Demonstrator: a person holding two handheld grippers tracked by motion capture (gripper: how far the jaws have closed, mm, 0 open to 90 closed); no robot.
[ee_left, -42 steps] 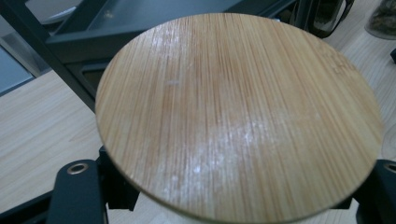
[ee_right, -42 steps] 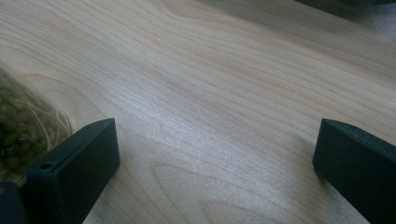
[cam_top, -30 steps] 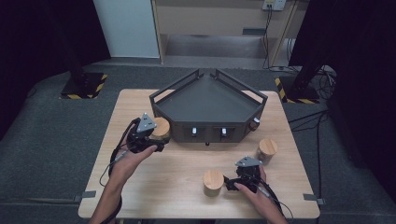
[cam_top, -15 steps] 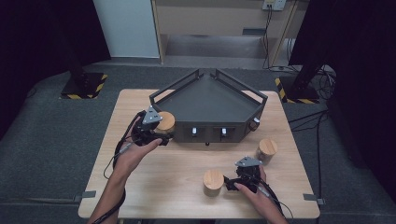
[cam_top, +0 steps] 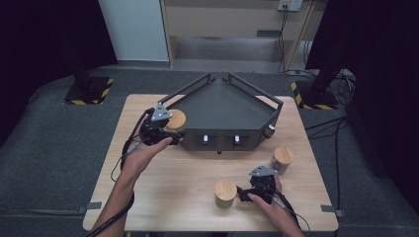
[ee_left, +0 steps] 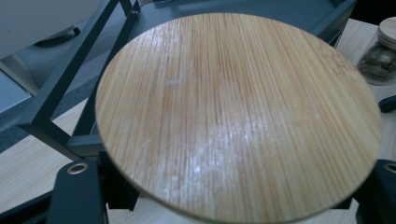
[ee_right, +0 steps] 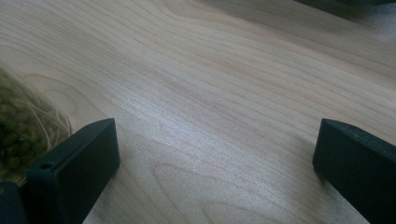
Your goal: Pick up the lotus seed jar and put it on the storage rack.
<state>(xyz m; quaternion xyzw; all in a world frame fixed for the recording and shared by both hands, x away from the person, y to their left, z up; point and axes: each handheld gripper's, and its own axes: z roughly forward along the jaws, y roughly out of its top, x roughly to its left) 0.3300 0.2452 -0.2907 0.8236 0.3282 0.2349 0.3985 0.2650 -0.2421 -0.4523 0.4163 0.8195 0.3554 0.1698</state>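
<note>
My left gripper (cam_top: 165, 129) is shut on a glass jar with a round bamboo lid (cam_top: 176, 119), held at the left front corner of the dark five-sided metal rack (cam_top: 225, 106). In the left gripper view the lid (ee_left: 233, 116) looms close, with a black jaw at each lower side of it. My right gripper (cam_top: 243, 192) rests low on the table, open, just right of a second bamboo-lidded jar (cam_top: 226, 192). In the right gripper view the jaws (ee_right: 215, 163) stand wide apart over bare wood, and that jar's glass side with greenish contents (ee_right: 16, 135) lies left of them.
A third lidded jar (cam_top: 282, 157) stands at the table's right, near the rack's front corner, and shows far off as a jar (ee_left: 380, 53) in the left gripper view. The wooden table (cam_top: 163, 197) ends close behind both forearms. The rack has raised frame bars along its sides.
My left gripper has carried its jar away from me and slightly right, up to the rack's left front corner. The right gripper and its nearby jar have not moved.
</note>
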